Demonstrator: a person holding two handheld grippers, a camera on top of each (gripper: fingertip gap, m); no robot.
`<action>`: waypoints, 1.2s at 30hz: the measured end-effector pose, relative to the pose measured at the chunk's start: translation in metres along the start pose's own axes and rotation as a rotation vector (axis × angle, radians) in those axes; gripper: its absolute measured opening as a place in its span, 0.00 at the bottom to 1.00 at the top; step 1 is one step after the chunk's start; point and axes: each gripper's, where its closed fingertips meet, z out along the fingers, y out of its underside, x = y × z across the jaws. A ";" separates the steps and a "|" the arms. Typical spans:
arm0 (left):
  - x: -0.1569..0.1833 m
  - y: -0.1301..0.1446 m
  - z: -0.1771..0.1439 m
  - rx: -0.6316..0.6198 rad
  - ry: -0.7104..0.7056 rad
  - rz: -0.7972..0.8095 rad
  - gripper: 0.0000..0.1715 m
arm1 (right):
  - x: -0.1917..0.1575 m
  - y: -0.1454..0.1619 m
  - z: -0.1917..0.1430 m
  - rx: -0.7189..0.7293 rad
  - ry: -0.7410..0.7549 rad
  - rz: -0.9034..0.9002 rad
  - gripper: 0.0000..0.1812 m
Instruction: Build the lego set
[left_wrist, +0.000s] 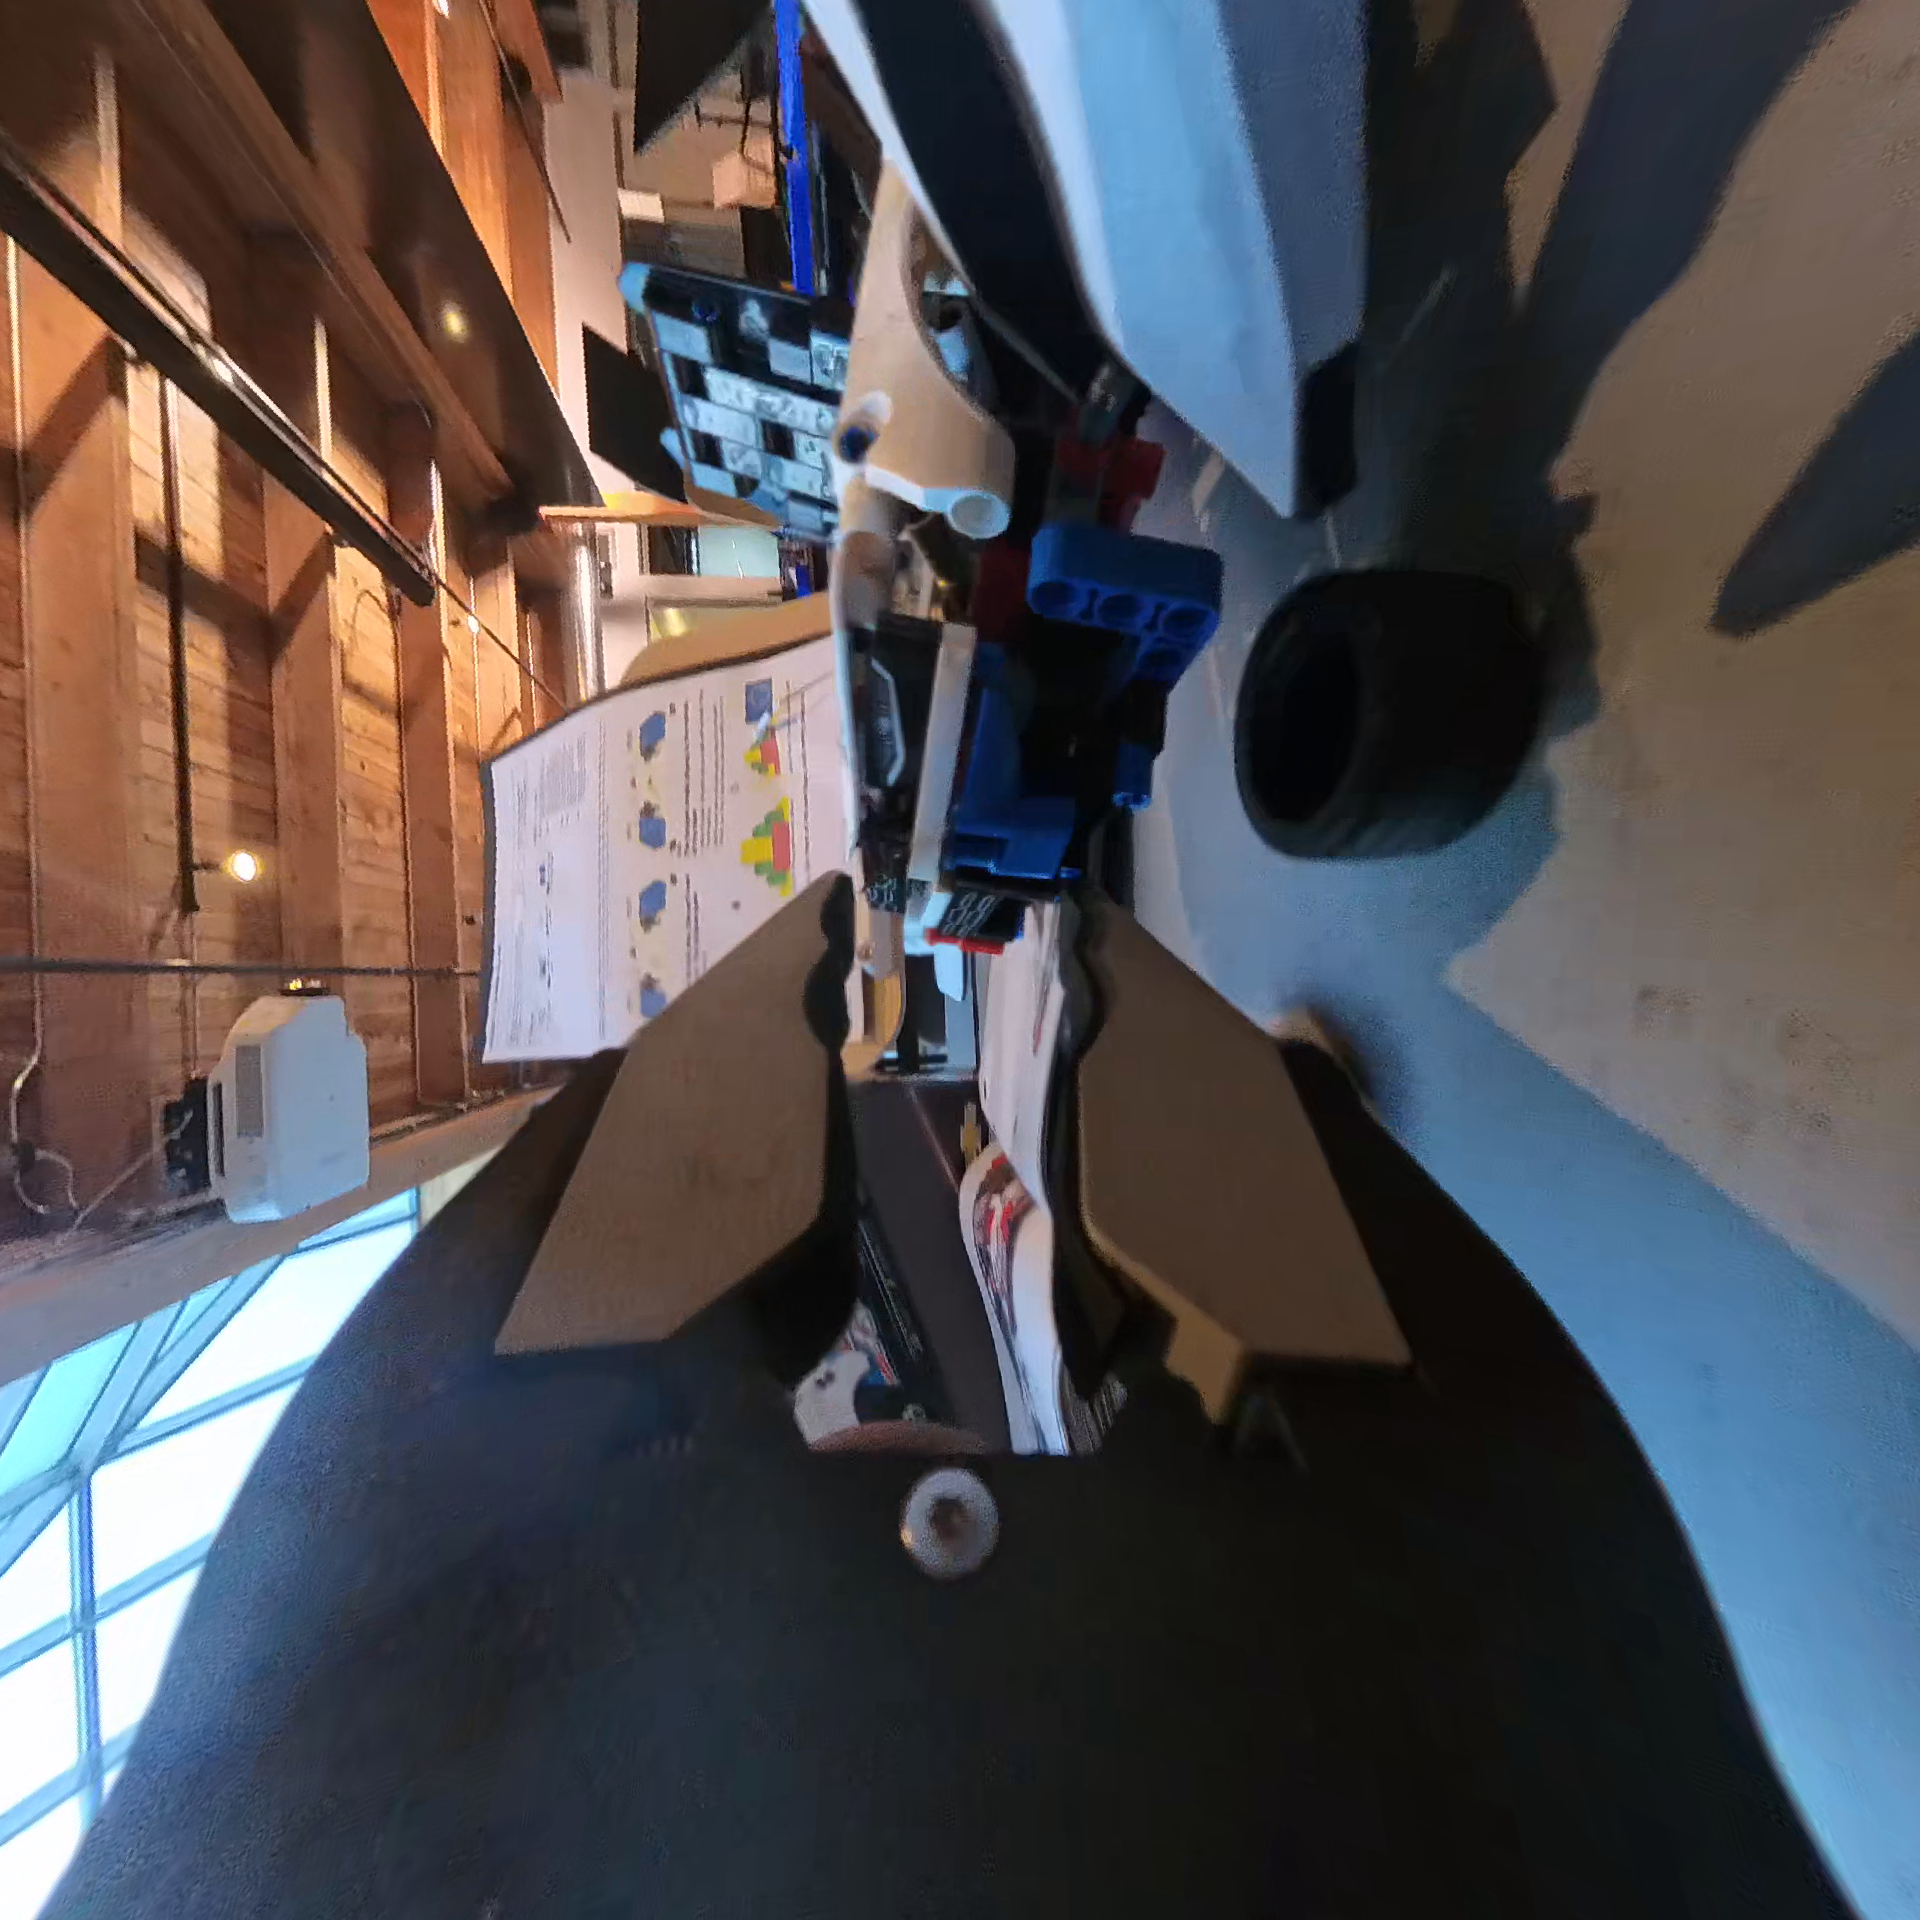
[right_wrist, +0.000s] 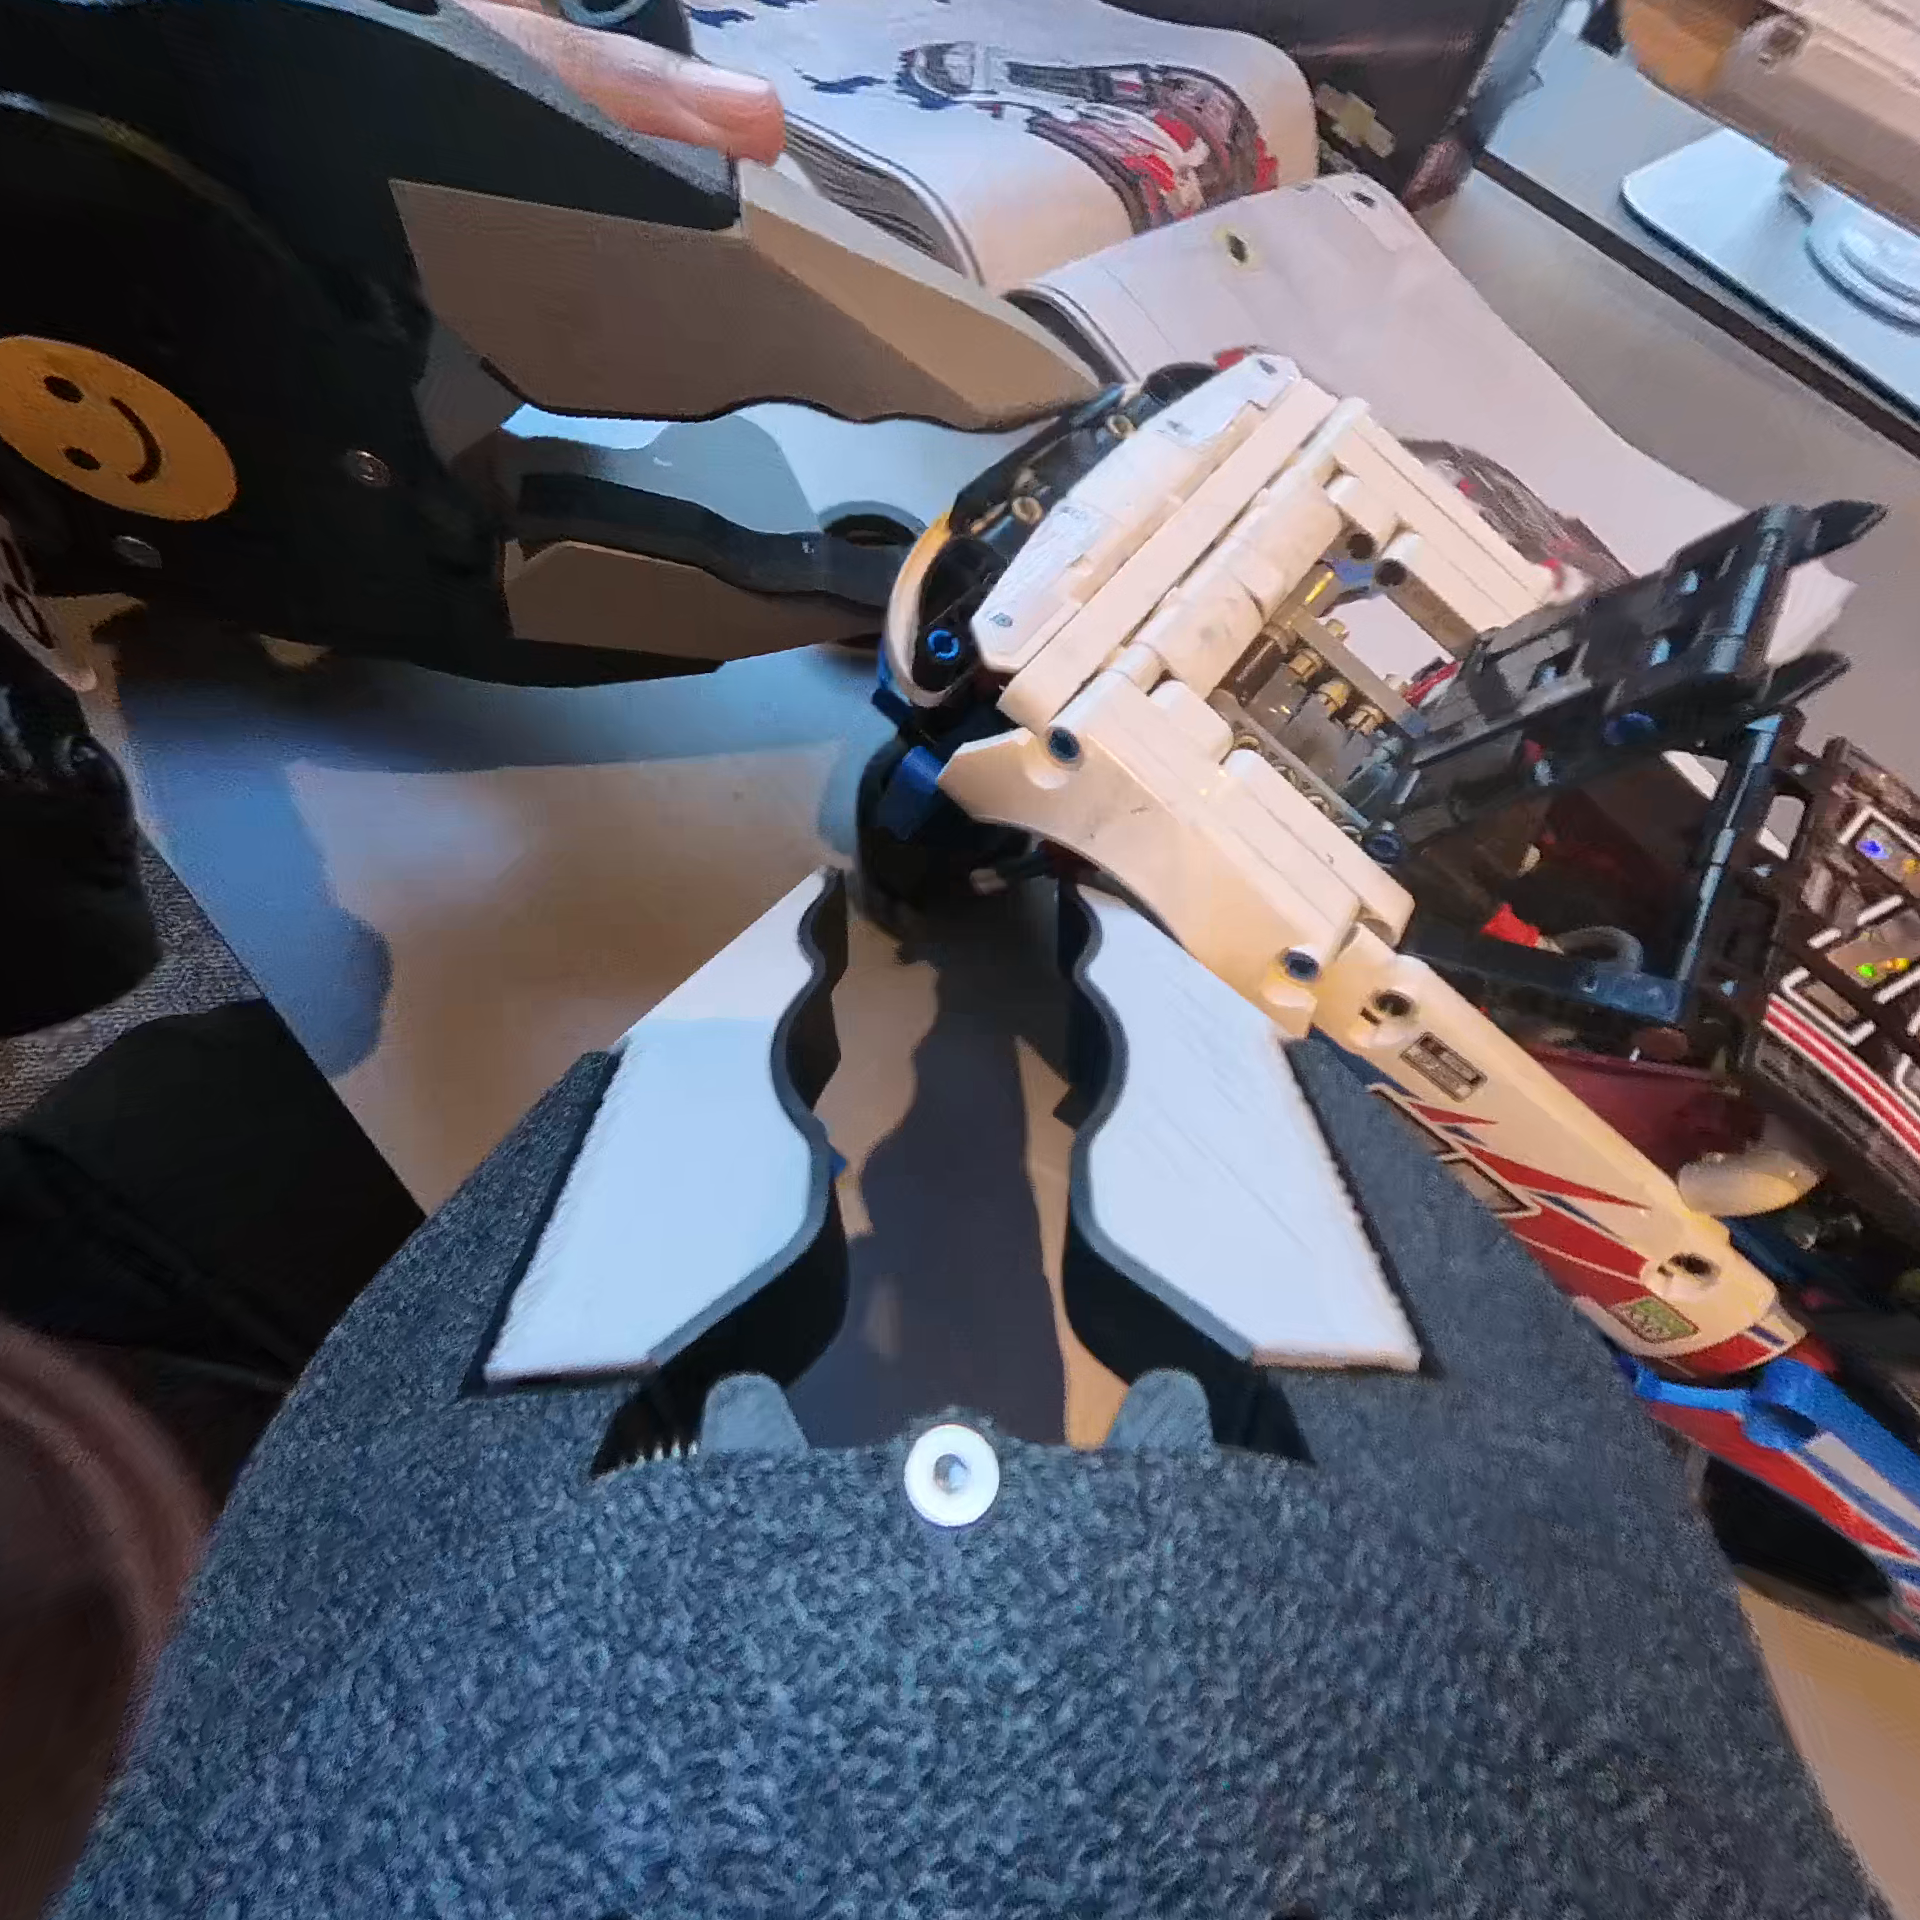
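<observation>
The lego car (right_wrist: 1174, 665), white panels over black and blue parts, sits tilted on the table. My left gripper (right_wrist: 987, 499) comes in from the left and is shut on the car's near end; in the left wrist view the gripper (left_wrist: 961, 925) has that end between its tips, with the car's blue underside (left_wrist: 1049, 727) ahead. A loose black tyre (left_wrist: 1382, 717) lies on the table beside the car. My right gripper (right_wrist: 956, 909) is open and empty, with the tyre (right_wrist: 914, 831) just beyond its tips, half hidden under the white wheel arch.
An open instruction booklet (right_wrist: 1039, 114) lies behind the car. A printed sheet (left_wrist: 644, 862) stands beyond it. A monitor stand (right_wrist: 1766, 197) is at the back right. More lego parts and a striped box (right_wrist: 1829, 1039) crowd the right. The table (right_wrist: 520, 831) shows bare on the left. Some 8 centimeters of space lies between my two pairs of fingers.
</observation>
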 end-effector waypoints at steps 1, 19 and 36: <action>0.000 0.004 -0.005 -0.003 -0.007 -0.007 0.21 | -0.004 -0.002 0.005 -0.005 -0.002 -0.011 0.24; 0.027 0.038 -0.043 -0.090 0.042 -0.090 0.20 | -0.036 0.019 -0.018 -0.046 -0.012 -0.135 0.24; 0.055 0.034 -0.038 0.186 0.850 -1.062 0.52 | 0.095 0.107 -0.066 -0.109 0.123 0.247 0.28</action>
